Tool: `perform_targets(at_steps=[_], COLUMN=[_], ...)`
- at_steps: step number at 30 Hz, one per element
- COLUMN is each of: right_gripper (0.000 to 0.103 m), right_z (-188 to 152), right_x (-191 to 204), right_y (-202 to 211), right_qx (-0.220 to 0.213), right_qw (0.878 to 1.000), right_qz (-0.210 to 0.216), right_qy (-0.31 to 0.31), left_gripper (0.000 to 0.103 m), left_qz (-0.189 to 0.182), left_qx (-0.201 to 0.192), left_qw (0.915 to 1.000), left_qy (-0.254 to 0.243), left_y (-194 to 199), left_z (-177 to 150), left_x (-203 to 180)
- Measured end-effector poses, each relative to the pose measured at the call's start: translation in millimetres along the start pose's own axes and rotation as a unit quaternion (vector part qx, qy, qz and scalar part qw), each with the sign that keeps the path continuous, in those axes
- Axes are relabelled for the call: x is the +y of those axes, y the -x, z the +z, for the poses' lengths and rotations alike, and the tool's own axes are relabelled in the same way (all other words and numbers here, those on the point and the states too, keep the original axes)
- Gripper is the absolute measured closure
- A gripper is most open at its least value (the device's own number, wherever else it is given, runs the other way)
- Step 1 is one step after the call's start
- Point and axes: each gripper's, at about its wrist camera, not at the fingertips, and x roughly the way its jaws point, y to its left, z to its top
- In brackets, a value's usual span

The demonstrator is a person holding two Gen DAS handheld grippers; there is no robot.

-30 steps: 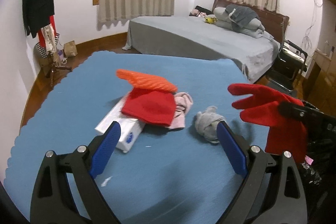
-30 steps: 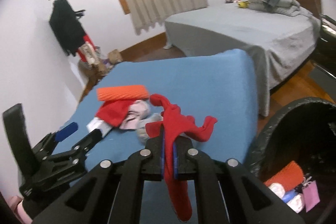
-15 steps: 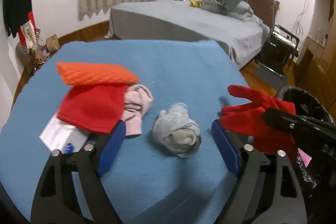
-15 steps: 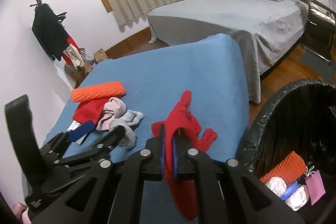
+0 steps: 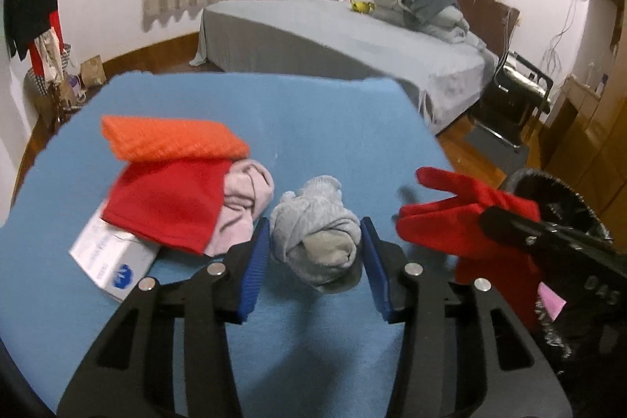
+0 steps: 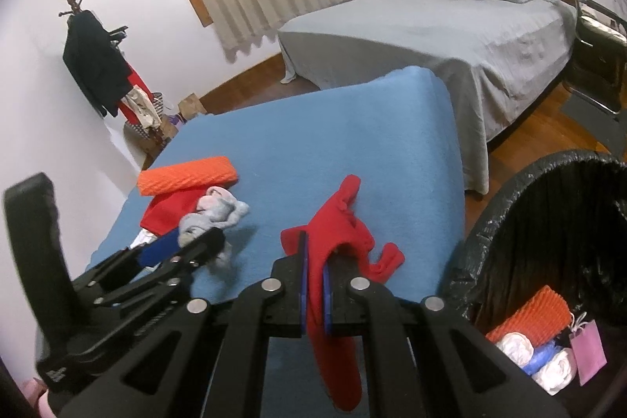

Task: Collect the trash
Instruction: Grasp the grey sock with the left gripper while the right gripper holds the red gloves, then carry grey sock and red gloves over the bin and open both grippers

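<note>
My left gripper (image 5: 315, 261) is open with its blue pads on either side of a balled grey sock (image 5: 317, 241) on the blue table (image 5: 313, 112); the pads stand close to it but are not closed. My right gripper (image 6: 315, 288) is shut on a red glove (image 6: 341, 234) and holds it above the table's right edge beside the black bin (image 6: 548, 222). The glove also shows in the left wrist view (image 5: 470, 218). An orange foam net (image 5: 168, 140), a red cloth (image 5: 168, 202), a pink sock (image 5: 247, 194) and a white box (image 5: 109, 257) lie left of the grey sock.
The black-lined bin holds an orange foam net (image 6: 529, 316), white wads and a pink bag (image 6: 588, 347). A grey bed (image 5: 333, 38) stands behind the table, a coat rack (image 6: 98, 65) at the left wall, a black chair (image 5: 513, 93) at the right.
My left gripper moved forward and narrowed around the grey sock. My right gripper carried the red glove rightward, closer to the bin.
</note>
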Motion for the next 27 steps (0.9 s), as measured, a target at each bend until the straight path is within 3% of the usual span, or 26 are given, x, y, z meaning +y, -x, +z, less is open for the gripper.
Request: perform_targets(at_steps=[11, 27], right_gripper=[0.097, 0.097], right_z=[7.7, -1.3], right_x=[3.4, -54.1], right_y=[39.5, 114.4], right_qx=[-0.029, -0.069], right_qw=[0.999, 0.996], right_qz=[0.006, -0.048], right_qy=[0.017, -0.011], left_gripper=[0.059, 0.059], left_qz=[-0.006, -0.077], left_qx=[-0.042, -0.062], left_qw=[0.999, 0.9931], left_qy=[-0.013, -0.063], left_y=[53.1, 74.3], left_z=[18.8, 19.8], left_x=[-19.4, -108.5])
